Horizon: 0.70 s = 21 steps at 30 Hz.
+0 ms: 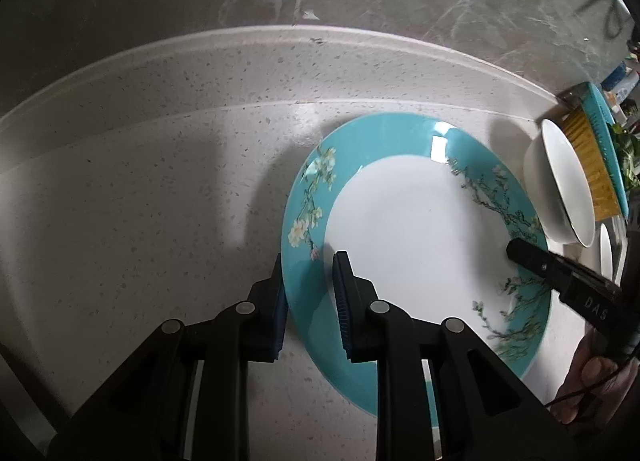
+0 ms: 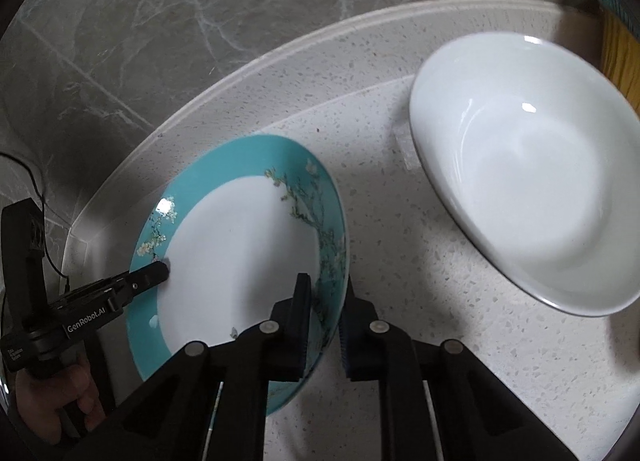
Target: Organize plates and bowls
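On the speckled surface (image 1: 160, 189): round plate (image 1: 408, 229), white centre, turquoise rim with blossom branches.
Left hand-held gripper (image 1: 310, 261): clenched on plate's left rim.
Right hand-held gripper (image 2: 326, 281): clenched on the opposite rim.
Beside plate: white bowl (image 2: 528, 165), well apart.

Only readable stuff is on the tools themselves: the left black plastic handheld gripper (image 2: 162, 271) has "GenRobot.AI" in white along its arm, and the right black gripper (image 1: 516, 251) shows "DAS" on its side. Small print below is too tiny.
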### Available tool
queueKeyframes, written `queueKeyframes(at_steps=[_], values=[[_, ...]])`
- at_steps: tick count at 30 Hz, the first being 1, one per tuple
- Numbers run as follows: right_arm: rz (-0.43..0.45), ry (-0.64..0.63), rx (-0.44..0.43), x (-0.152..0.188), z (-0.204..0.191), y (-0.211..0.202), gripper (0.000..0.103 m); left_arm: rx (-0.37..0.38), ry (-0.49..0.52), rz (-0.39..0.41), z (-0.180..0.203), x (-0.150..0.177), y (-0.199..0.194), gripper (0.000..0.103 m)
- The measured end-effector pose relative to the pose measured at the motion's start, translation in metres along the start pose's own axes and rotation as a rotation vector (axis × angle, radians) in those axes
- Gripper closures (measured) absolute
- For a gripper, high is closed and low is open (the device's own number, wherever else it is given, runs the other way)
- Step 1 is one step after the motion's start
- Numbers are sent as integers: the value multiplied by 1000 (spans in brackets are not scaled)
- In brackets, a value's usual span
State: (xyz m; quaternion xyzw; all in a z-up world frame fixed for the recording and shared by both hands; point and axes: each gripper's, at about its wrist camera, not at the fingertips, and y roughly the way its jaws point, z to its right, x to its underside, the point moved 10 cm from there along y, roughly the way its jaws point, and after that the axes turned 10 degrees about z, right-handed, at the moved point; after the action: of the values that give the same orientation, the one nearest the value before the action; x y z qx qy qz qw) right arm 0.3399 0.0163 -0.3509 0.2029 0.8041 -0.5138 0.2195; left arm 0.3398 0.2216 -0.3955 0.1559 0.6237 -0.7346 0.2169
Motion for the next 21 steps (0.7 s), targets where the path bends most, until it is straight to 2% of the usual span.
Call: queueKeyframes(at_steps=[11,21], values=[[39,-40,6,3,-8,-30,89,21,19,56,17,17,-40,85],[166,-125,2,5,-22,-90,89,40,77,179,41,35,-114,85]])
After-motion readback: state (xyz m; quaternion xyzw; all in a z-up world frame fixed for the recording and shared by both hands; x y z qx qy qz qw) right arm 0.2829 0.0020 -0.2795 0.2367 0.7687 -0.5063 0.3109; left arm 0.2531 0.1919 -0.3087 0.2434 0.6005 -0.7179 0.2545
